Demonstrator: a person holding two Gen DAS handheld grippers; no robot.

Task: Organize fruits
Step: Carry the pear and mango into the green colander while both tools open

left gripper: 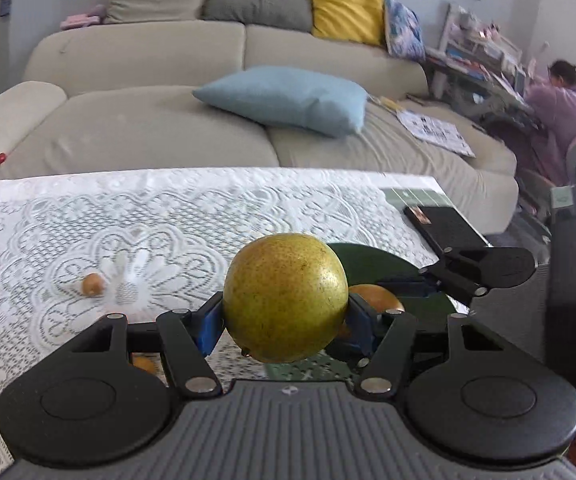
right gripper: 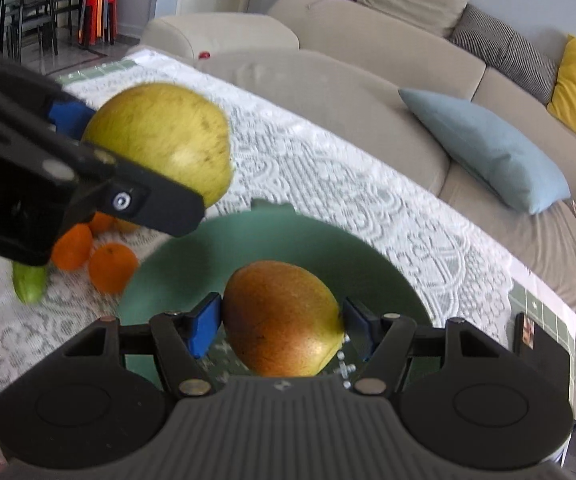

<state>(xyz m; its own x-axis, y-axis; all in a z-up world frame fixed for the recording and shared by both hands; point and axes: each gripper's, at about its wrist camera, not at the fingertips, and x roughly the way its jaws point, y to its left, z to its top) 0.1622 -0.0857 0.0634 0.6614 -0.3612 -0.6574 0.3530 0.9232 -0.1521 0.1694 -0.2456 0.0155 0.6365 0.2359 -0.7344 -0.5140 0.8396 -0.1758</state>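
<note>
holding a pear [left gripper: 285,297] clamped in the left gripper [left gripper: 285,320], right gripper [right gripper: 282,326] clamped on a mango [right gripper: 282,318] (over the green bowl [right gripper: 367,268]).

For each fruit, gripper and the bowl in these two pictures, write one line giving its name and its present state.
Left gripper: shut on the yellow-green pear.
Yellow-green pear: held off the table.
Right gripper: shut on the reddish pear.
Reddish pear: held above the green bowl.
Green bowl: upright on the lace tablecloth.
Oranges: loose on the cloth beside the bowl.
</note>
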